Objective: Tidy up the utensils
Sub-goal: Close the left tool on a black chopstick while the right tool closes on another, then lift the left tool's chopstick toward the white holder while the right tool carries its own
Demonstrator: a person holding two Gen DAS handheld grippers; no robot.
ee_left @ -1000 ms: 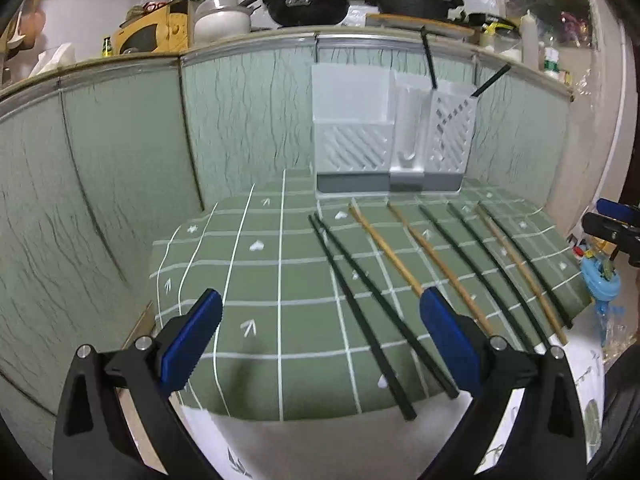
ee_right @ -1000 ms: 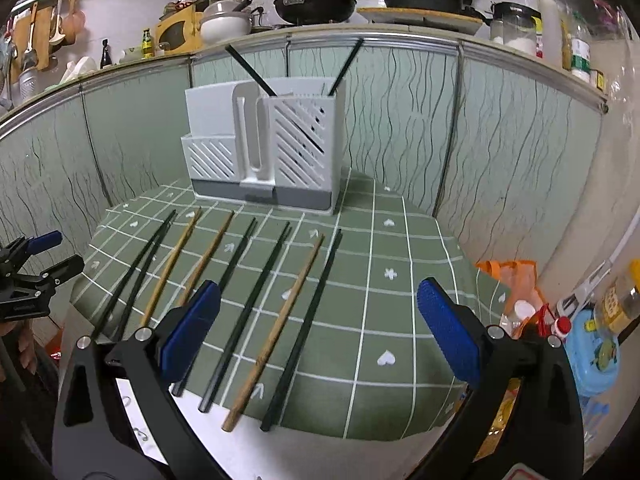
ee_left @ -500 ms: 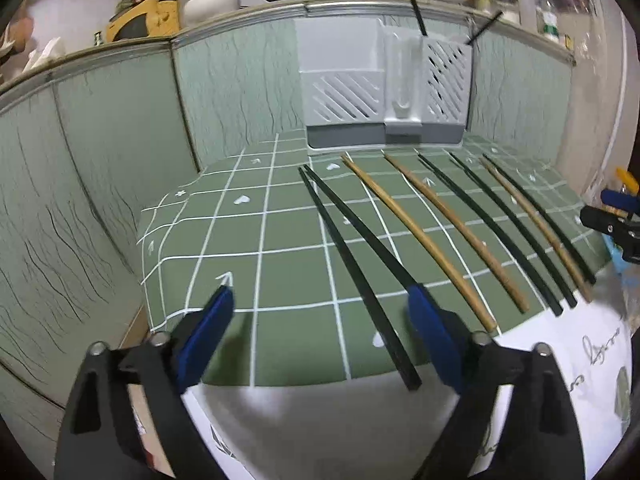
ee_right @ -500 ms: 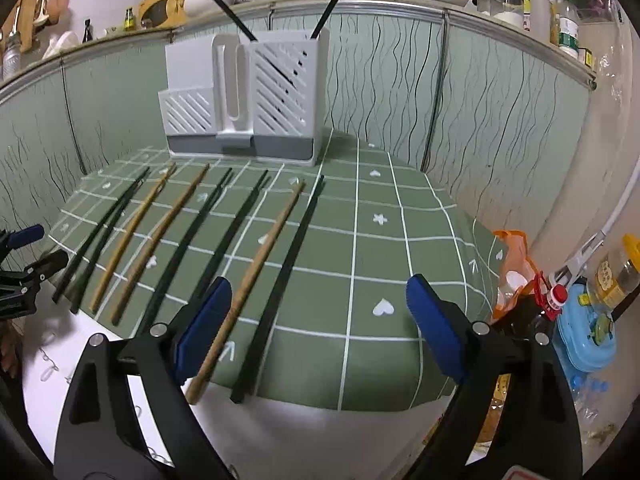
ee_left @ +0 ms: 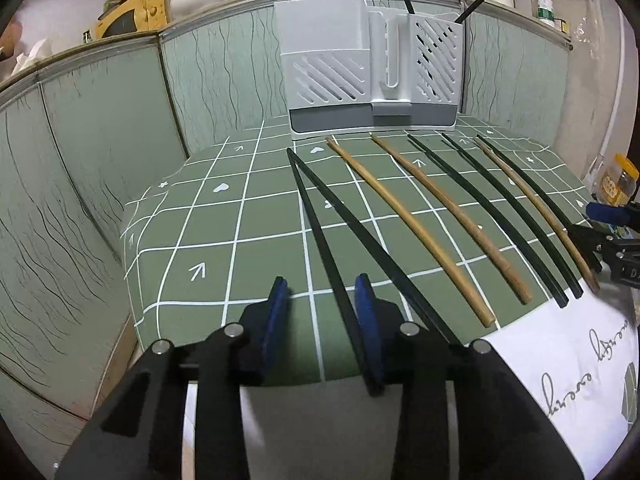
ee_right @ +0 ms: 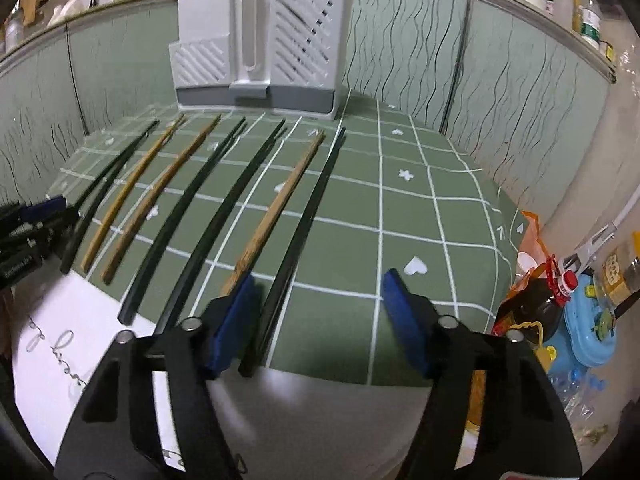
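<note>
At the near edge of the green checked tablecloth (ee_left: pixel 240 216), the left gripper (ee_left: pixel 322 322) has its blue pads partly apart around the near end of the leftmost black chopstick (ee_left: pixel 320 236), not visibly clamping it. The right gripper (ee_right: pixel 320 320) is wide apart, with the rightmost black chopstick (ee_right: pixel 308 220) lying between its pads. Six more chopsticks lie in a row between these, three of them wooden. At the far edge stands the white utensil holder (ee_left: pixel 372 68), two black sticks leaning in its right compartment.
</note>
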